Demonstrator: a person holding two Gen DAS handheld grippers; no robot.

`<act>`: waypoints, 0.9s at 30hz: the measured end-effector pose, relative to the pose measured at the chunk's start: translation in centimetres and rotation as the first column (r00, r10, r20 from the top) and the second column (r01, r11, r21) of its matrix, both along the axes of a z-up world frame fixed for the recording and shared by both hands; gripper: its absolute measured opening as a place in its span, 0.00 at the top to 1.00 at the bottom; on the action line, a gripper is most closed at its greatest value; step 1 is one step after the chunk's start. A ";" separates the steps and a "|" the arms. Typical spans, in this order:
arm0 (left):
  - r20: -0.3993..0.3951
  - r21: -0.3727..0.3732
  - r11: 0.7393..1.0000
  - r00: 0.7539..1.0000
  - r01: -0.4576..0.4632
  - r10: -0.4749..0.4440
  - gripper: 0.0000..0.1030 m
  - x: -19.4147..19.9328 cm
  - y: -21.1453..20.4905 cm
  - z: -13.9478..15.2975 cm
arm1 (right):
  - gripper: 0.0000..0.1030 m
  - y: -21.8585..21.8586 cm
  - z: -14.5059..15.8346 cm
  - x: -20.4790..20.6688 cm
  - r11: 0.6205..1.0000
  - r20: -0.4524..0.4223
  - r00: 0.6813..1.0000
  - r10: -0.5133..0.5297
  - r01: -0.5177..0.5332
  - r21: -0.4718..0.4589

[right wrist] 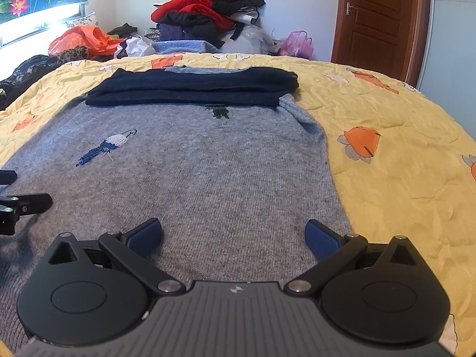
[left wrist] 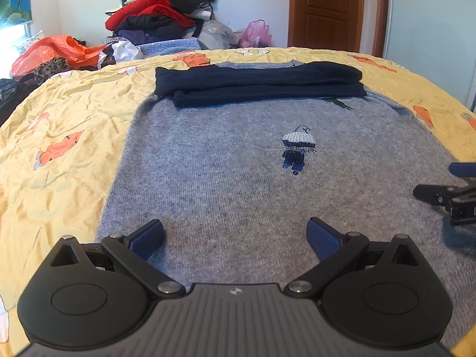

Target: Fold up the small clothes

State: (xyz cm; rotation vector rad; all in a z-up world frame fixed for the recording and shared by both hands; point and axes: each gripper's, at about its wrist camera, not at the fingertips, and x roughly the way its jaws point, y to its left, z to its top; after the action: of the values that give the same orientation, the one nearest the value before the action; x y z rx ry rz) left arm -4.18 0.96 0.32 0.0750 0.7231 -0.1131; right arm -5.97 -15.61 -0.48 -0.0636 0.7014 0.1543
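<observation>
Currently spread flat on yellow bedspread [left wrist: 68, 113]: grey knit sweater [left wrist: 226, 184], front up, small embroidered figure [left wrist: 298, 148] near centre. Folded across upper part of sweater, lying on top of it: both navy sleeves [left wrist: 258, 83], stacked one over the other, just below neckline.

Far left, beyond bed edge: orange plastic bag [left wrist: 56, 50]. Behind bed, against wall: heaped pile of clothes [left wrist: 160, 15], red and black items uppermost. Further right: pink bag [left wrist: 255, 34], then brown wooden door [left wrist: 324, 9].

Left gripper [left wrist: 235, 238]: released, fingers spread wide, blue pads [left wrist: 148, 239] facing inward over lower left part of sweater, nothing between them. Contact between pads and knit not determinable.

Right gripper [right wrist: 233, 238]: likewise released, fingers wide apart, blue pads [right wrist: 322, 239] over lower right part of sweater, near its right side edge, nothing grasped. Visible also at right margin of left wrist view, beside left gripper at same hem end of garment.
</observation>
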 end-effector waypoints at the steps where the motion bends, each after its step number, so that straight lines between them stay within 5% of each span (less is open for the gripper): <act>1: 0.000 0.001 1.000 1.000 0.007 -0.007 0.00 -0.2 0.1 0.0 | 0.00 0.0 0.0 0.0 1.000 0.000 1.000 0.000 0.000 0.000; 6: -0.014 0.022 1.000 1.000 -0.006 0.006 0.00 -1.5 0.2 0.5 | 0.00 0.0 0.0 0.0 1.000 0.000 1.000 0.000 0.000 0.000; 10: -0.016 -0.034 0.999 0.999 0.030 -0.031 0.00 -3.5 -0.5 0.9 | 0.00 0.0 0.0 0.0 1.000 0.000 1.000 0.000 0.000 0.000; 15: -0.016 0.017 0.996 0.996 0.090 -0.090 0.00 -4.8 -2.2 0.4 | 0.00 0.0 0.0 0.0 1.000 0.000 1.000 0.000 0.000 -0.001; 27: -0.027 -0.011 0.999 0.998 0.049 -0.049 0.00 -4.6 -2.1 0.1 | 0.00 -0.1 0.1 -4.0 1.000 0.015 1.000 0.022 -0.022 -0.004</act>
State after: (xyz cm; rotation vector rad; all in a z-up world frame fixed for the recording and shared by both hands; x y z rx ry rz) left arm -8.75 -1.15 0.46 0.0811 0.7478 -0.1651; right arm -9.99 -15.74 -0.33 -0.0758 0.6863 0.1738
